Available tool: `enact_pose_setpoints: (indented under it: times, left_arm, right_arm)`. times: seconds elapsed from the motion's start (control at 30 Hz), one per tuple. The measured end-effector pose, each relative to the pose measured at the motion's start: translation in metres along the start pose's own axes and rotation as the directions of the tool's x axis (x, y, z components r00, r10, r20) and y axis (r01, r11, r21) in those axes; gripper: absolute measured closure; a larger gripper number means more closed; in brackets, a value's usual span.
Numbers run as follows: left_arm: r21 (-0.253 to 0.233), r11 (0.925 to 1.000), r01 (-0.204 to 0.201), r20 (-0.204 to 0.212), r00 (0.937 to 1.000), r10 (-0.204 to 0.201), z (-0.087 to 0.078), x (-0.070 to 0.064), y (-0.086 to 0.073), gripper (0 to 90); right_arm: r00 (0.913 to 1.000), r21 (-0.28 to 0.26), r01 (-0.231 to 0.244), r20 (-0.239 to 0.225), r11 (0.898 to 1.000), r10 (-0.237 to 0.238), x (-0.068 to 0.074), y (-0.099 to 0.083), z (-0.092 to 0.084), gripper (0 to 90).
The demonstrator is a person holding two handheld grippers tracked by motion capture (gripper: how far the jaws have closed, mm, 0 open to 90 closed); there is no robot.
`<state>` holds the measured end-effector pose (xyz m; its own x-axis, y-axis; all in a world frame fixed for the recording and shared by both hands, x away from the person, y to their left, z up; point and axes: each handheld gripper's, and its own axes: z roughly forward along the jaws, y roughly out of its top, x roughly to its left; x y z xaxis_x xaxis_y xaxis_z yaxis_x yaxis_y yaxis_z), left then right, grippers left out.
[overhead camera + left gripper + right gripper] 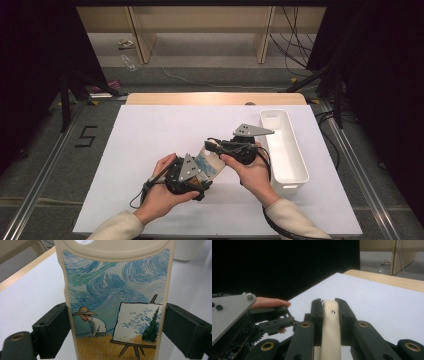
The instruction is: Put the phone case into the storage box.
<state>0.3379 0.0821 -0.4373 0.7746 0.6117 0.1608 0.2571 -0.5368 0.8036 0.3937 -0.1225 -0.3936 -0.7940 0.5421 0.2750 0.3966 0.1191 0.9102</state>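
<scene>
A cream phone case (211, 162) printed with a painter, an easel and a swirling blue sky (115, 290) is held a little above the white table sheet (150, 135). My left gripper (202, 175) grips it across its width, and its black pads (53, 330) press on both long sides. My right gripper (214, 146) comes in from the right and is shut on the case's far end. In the right gripper view its two jaws (329, 307) pinch the thin cream edge (330, 332) between them.
A long white bin (284, 150) stands at the right of the sheet, just beyond my right hand. The wooden table edge (215, 98) runs along the back. The left gripper's grey plate (229, 312) sits close at the left of the right gripper view.
</scene>
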Motion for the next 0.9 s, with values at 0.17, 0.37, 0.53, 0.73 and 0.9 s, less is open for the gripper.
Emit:
enact_pose_setpoints:
  times: [0.17, 0.37, 0.53, 0.73, 0.9]
  left_arm:
    - [-0.005, 1.0000, -0.007, 0.008, 0.9999, 0.007, 0.002, 0.001, -0.001, 10.7]
    - [-0.017, 0.9998, -0.007, 0.067, 0.9977, 0.008, 0.003, 0.005, -0.002, 2.6]
    - [-0.040, 0.9982, 0.043, 0.087, 0.9954, -0.040, 0.000, 0.010, -0.003, 1.5]
    - [-0.062, 0.9922, 0.108, 0.092, 0.9905, -0.102, -0.007, 0.024, -0.006, 1.7]
    - [-0.067, 0.9892, 0.130, 0.075, 0.9893, -0.125, -0.010, 0.032, -0.009, 2.6]
  right_arm:
    - [1.0000, -0.005, -0.007, -0.006, 1.000, 0.007, 0.001, 0.000, 0.000, 78.9]
    - [0.9999, -0.035, 0.009, -0.006, 0.999, -0.009, 0.004, 0.004, -0.003, 79.7]
    - [0.9994, -0.033, 0.033, 0.005, 0.999, -0.033, 0.003, 0.009, -0.008, 79.6]
    - [0.9965, -0.009, 0.083, 0.012, 0.997, -0.082, 0.003, 0.013, -0.011, 79.5]
    - [0.9948, 0.009, 0.102, 0.005, 0.995, -0.102, 0.003, 0.014, -0.011, 79.5]
